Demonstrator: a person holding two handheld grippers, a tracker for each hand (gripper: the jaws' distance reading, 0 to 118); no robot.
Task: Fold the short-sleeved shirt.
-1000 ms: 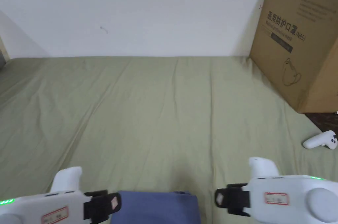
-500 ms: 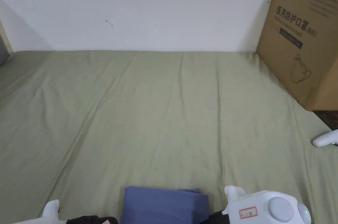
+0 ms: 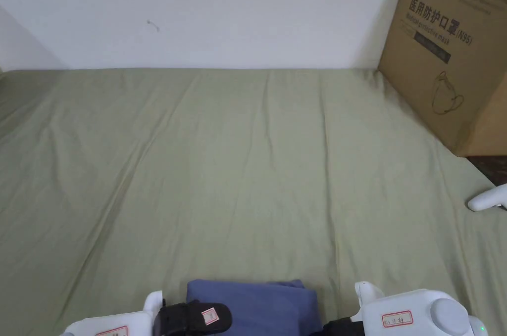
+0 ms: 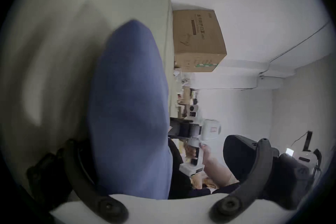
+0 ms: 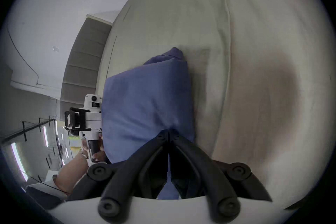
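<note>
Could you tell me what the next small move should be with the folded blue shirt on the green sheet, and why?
Probably open the right hand-held gripper and draw it back. Its jaws are pinched shut on the edge of the blue shirt, which already lies as a compact folded bundle on the green sheet, and the left hand-held gripper is already spread open.

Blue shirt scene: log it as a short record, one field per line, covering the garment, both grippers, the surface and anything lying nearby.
garment: blue shirt, folded into a compact bundle
surface: olive-green sheet, creased, shirt lying at its near edge
right gripper: jaws closed together, pinching an edge of the shirt
left gripper: jaws spread wide, one on each side of the shirt, not pressing it
nearby: cardboard box at the far right against the wall; white controller at the right edge of the sheet
</note>
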